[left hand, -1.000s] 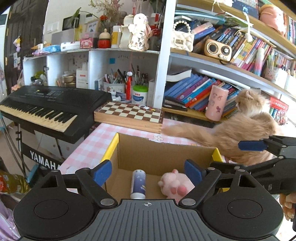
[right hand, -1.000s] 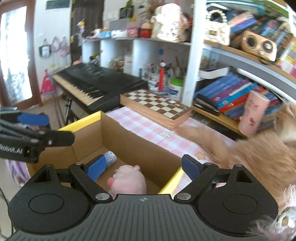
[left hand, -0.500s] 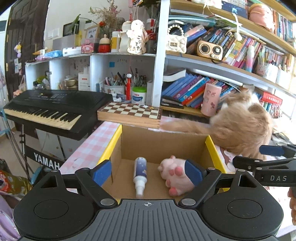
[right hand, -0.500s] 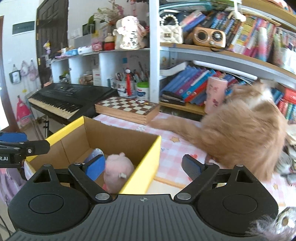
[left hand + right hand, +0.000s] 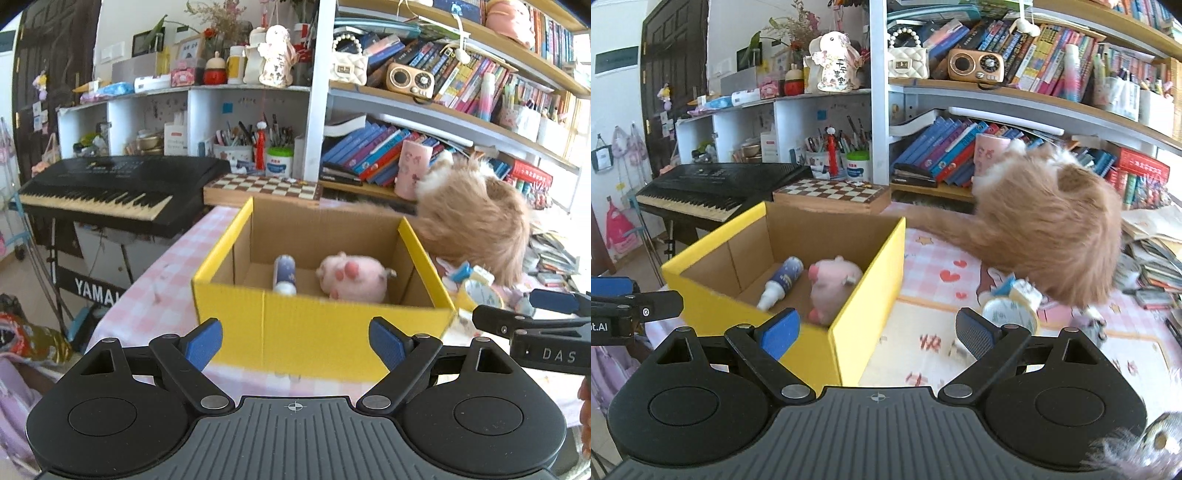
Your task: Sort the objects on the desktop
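Both hand-held grippers, left (image 5: 295, 345) and right (image 5: 877, 330), released, holding nothing. Box (image 5: 317, 332) dead ahead holds bottle (image 5: 284, 275) and plush (image 5: 352, 277). Cat (image 5: 1052, 229) crowds tape (image 5: 1010, 314) by right fingertip (image 5: 975, 338).

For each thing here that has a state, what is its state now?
Left gripper: jaws open, holding nothing.
Right gripper: jaws open, holding nothing.
Yellow box: open at the top, upright on the table.
Blue and white bottle: lying on its side in the box.
Pink plush toy: in the box, beside the bottle.
Chess box: closed.
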The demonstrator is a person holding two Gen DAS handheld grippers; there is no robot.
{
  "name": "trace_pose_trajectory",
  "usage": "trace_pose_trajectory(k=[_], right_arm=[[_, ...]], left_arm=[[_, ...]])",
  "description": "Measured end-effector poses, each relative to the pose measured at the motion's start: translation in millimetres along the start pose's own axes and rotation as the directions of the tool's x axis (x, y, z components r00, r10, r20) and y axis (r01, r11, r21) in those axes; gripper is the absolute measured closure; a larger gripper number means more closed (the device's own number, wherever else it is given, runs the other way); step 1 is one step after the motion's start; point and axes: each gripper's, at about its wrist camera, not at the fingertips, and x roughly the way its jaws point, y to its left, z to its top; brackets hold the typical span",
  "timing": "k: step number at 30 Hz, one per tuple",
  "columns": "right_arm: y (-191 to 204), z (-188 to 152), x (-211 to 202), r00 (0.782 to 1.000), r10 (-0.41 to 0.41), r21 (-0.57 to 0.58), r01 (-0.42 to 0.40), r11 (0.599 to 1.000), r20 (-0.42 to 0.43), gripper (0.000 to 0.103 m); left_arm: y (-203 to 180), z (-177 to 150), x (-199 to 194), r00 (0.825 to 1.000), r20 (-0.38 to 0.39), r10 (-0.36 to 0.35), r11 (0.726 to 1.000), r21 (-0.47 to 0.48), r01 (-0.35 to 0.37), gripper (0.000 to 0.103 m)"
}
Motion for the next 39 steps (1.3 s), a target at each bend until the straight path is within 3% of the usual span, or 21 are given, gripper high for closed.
trace_pose_trajectory(k=[16, 39], right_arm=[[31, -57, -47, 0.998, -0.036, -0.022, 0.035, 0.999, -0.043, 0.010], [57, -92, -73, 0.997, -0.042, -0.043, 0.040, 0.998, -0.063, 0.006]], left_arm=[[6, -51, -38, 0.999, -0.040, 0.009, 0.997, -0.072, -0.012, 0.014], [8, -87, -69, 0.998, -0.065, 0.021, 1.000, 0.004, -0.021, 0.014]])
